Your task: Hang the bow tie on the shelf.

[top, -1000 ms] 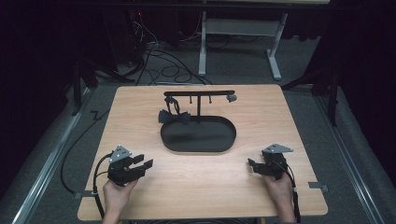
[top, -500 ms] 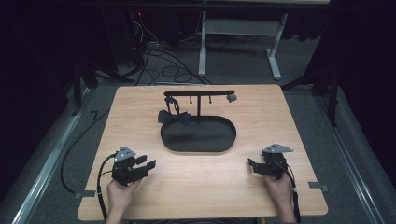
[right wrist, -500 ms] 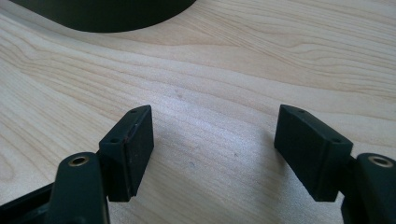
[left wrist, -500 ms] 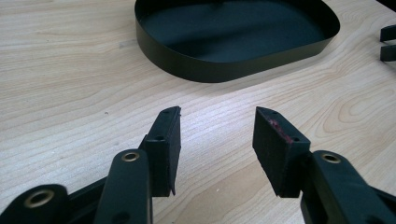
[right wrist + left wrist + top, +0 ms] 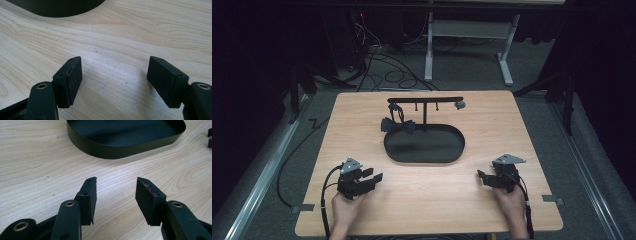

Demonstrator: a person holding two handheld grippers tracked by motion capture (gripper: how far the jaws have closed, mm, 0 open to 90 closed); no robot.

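**A:** Where's the bow tie (image 5: pixel 398 125) from where you're holding?

**B:** It hangs off the left end of the black rack (image 5: pixel 425 100) and sags to the far-left rim of the oval tray (image 5: pixel 424 159). From my left gripper (image 5: pixel 373 180) that's about one o'clock, past the tray's near edge. From my right gripper (image 5: pixel 482 177) it's about ten o'clock, right across the tray.

**A:** So which hand is nearer?

**B:** The left, I'd judge; its path skirts the tray's left end, not over it.

**A:** How does the tie lie?

**B:** Its wings run roughly nine to three, along the rack bar, so I'd come at it from the front.

**A:** And your jaws?

**B:** Both pairs stand apart with nothing between them, low over the wooden table (image 5: pixel 532 120)
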